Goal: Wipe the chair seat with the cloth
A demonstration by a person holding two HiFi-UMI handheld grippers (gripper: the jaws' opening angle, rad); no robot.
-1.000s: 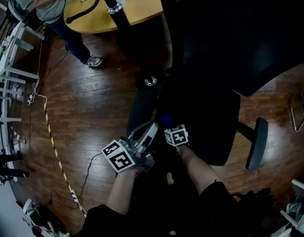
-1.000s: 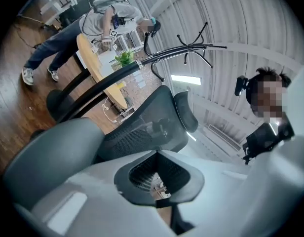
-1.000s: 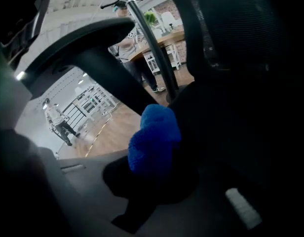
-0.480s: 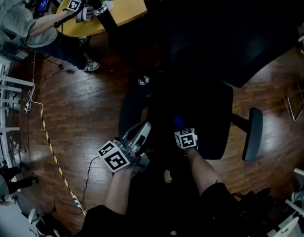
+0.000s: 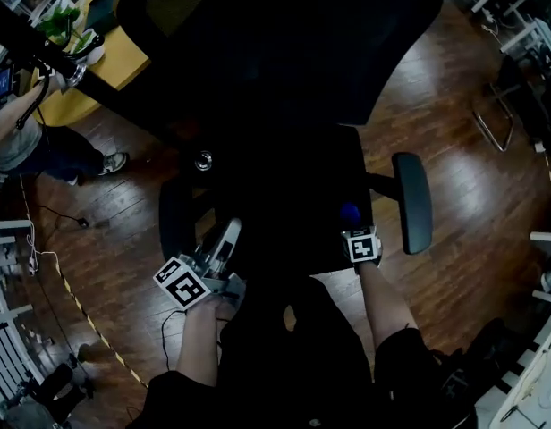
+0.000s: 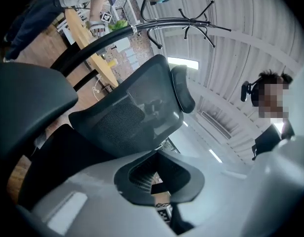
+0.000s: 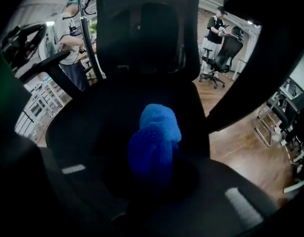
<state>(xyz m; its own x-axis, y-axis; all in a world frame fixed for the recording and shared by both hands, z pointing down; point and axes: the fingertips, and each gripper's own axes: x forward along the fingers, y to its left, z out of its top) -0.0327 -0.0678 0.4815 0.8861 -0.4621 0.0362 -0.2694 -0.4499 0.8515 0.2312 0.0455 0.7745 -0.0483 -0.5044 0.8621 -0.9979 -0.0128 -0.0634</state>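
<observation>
1. The left armrest (image 5: 174, 229) is lying just to the left of the left gripper's (image 5: 225, 239) fingers.
2. The left gripper is hanging at the front left corner of the chair seat (image 5: 275, 195), its fingers pressing together with nothing between them. It is pointing up toward the backrest (image 6: 125, 120).
3. The seat is stretching out ahead of both pairs of fingers.
4. The right gripper (image 5: 351, 225) is clamping a blue cloth (image 7: 154, 142). The cloth is bulging out past the fingertips, over the seat's front right part; contact with the seat cannot be told.
5. The right armrest (image 5: 412, 202) is lying just right of those fingers.
</observation>
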